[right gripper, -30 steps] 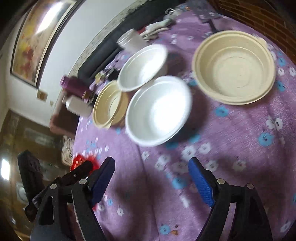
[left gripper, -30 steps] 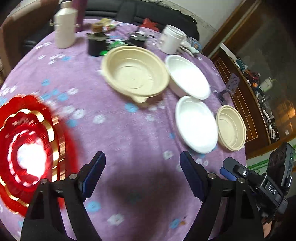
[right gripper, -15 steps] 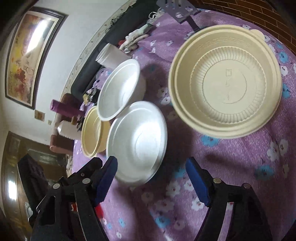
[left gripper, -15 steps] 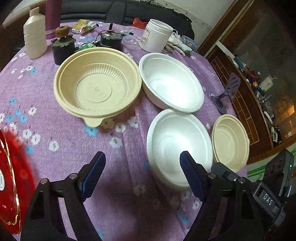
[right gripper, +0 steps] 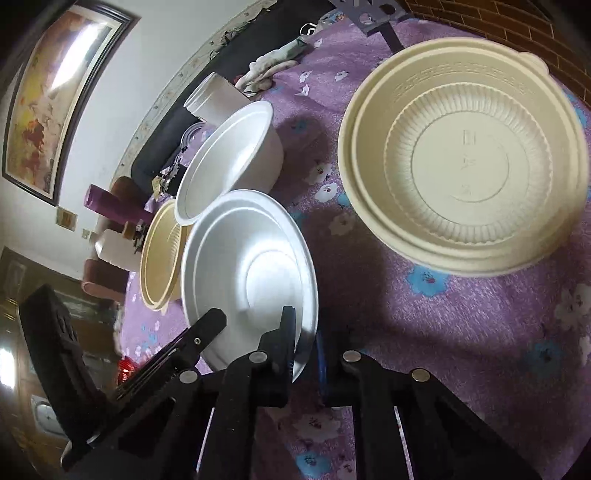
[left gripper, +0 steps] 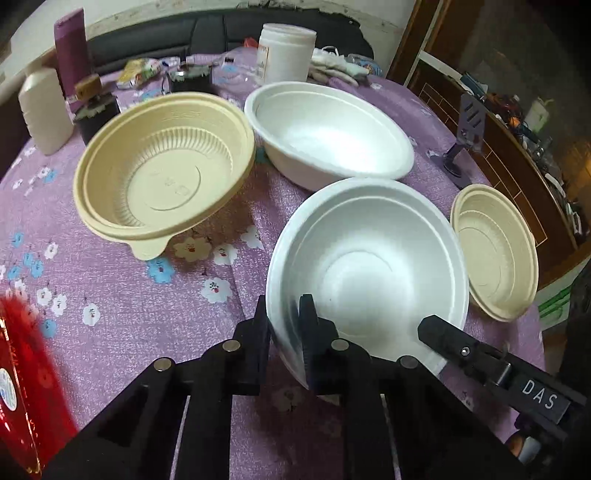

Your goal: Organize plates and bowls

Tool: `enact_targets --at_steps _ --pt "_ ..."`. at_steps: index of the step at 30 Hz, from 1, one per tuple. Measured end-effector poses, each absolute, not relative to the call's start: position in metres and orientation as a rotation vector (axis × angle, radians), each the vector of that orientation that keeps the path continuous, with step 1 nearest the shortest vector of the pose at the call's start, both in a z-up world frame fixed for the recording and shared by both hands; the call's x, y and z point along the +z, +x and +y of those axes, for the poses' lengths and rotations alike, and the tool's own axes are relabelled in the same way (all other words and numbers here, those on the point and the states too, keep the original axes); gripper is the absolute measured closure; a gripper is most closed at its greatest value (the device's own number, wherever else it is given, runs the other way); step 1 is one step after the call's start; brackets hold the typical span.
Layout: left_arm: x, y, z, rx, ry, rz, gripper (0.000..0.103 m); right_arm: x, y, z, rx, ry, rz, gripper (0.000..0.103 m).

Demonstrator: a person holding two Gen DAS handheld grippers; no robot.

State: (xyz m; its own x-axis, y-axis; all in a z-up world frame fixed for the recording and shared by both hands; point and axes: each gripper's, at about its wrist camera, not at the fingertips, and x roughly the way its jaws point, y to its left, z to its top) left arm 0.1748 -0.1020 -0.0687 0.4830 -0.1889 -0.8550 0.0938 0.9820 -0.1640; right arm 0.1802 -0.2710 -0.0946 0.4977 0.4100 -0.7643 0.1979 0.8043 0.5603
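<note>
Your left claw (left gripper: 284, 328) and right claw (right gripper: 304, 345) are both clamped on the near rim of the same white bowl (left gripper: 365, 266), one at each side. Nothing looks stacked yet: ahead sit the second white bowl (left gripper: 328, 133) and two beige bowls (left gripper: 162, 177), all apart on the purple cloth (left gripper: 122, 295).

1. A home living or dining room.
2. A round table (left gripper: 110, 295) wears a purple flowered cloth and carries disposable bowls (left gripper: 162, 173), a white jar (left gripper: 286, 53), a bottle (left gripper: 44, 110) and snack packets (left gripper: 138, 72).
3. A dark sofa (left gripper: 207, 31) stands just behind the table.
4. A framed painting (right gripper: 55, 85) hangs on the white wall, and a brick wall (right gripper: 498, 26) shows nearby.
</note>
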Motion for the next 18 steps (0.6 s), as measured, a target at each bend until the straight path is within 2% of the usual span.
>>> enact_targets --at_steps 18 --pt "-0.045 0.111 -0.071 -0.153 -0.099 0.978 0.09 -0.067 0.12 -0.239 0.183 0.578 1.005 0.093"
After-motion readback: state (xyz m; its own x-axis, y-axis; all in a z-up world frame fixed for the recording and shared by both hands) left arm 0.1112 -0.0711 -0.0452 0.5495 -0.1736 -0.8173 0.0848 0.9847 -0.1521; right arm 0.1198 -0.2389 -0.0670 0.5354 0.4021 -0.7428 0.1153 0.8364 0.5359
